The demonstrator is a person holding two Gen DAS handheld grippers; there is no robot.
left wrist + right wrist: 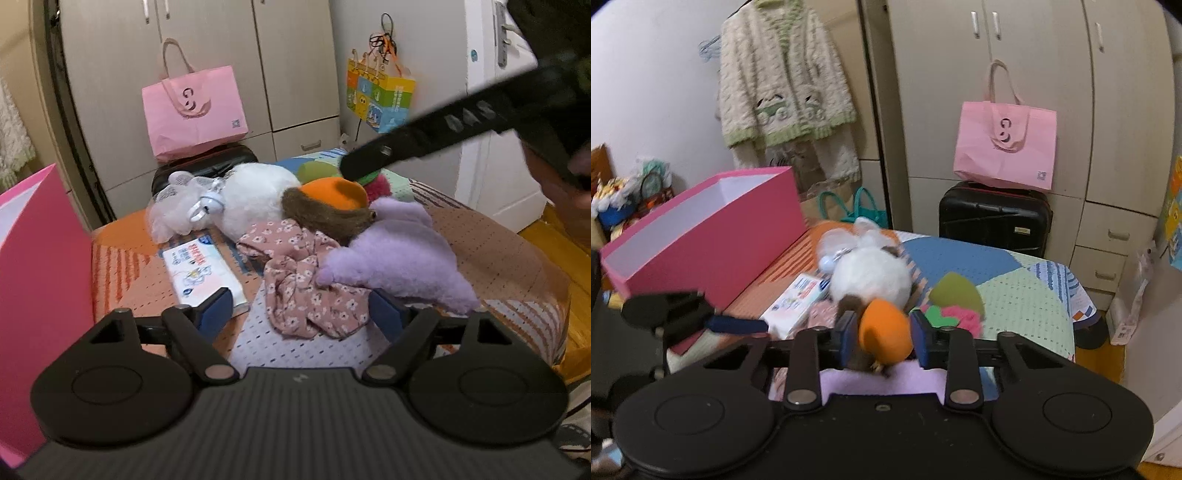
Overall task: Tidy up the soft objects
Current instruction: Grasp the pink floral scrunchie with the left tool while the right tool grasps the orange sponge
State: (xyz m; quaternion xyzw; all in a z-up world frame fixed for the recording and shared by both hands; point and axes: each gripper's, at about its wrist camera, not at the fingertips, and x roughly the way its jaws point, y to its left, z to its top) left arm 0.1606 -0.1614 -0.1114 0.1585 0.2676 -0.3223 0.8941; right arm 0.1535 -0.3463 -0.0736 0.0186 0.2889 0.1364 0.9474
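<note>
A patchwork-covered bed (480, 236) carries the whole heap, with a long pink box (713, 229) standing open along its left edge. At the middle of the pile lies a white plush toy (255, 199) with an orange beak (884, 334) and a brown tuft, a lilac plush (399, 258) resting against it on the right and a crumpled pink floral cloth (306, 284) in front. A tissue pack (203, 273) lies flat just left of the cloth. The right gripper (882, 338) is clenched on the orange beak, both pads pressed to its sides. The left gripper (295, 314) hangs released, its jaws spread wide to either side of the floral cloth's near edge.
</note>
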